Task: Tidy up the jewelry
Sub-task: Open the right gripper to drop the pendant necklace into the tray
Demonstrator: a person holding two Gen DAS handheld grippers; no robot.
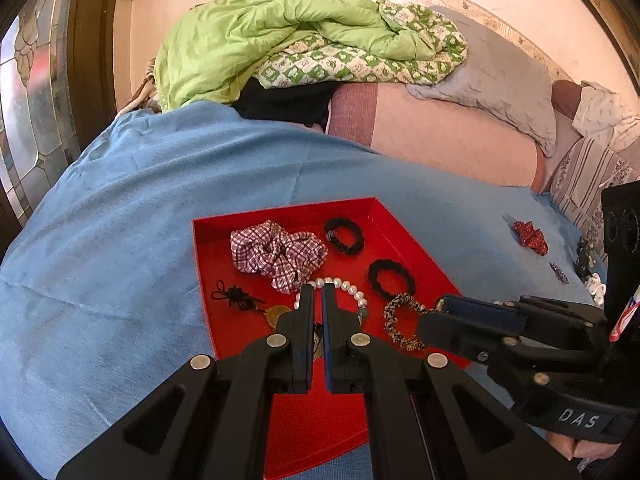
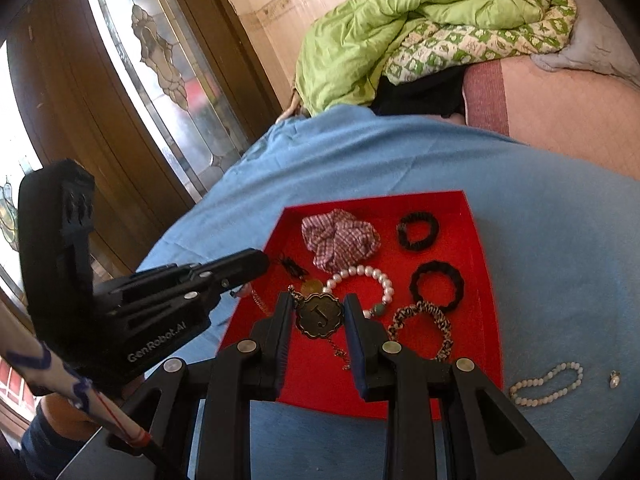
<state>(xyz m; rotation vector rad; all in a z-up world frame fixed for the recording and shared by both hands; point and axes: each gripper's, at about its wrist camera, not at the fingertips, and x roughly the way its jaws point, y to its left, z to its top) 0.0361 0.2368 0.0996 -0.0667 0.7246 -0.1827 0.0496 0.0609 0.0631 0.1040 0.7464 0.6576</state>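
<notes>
From my left wrist camera, my left gripper (image 1: 318, 289) has its jaws together with nothing between them, tips over the pearl bracelet (image 1: 340, 289) in the red tray (image 1: 280, 210). The checked scrunchie (image 1: 276, 254) and two black hair ties (image 1: 343, 235) lie farther in; only this view shows a red bow (image 1: 530, 237) out on the blue blanket (image 1: 120, 220). From my right wrist camera, my right gripper (image 2: 318, 304) stands part open, its fingers either side of a bronze pendant (image 2: 319, 316) in the tray; I cannot tell whether the pads press it. Only here do I see a white bead bracelet (image 2: 547, 384) and a small earring (image 2: 614, 379) lying outside the tray.
</notes>
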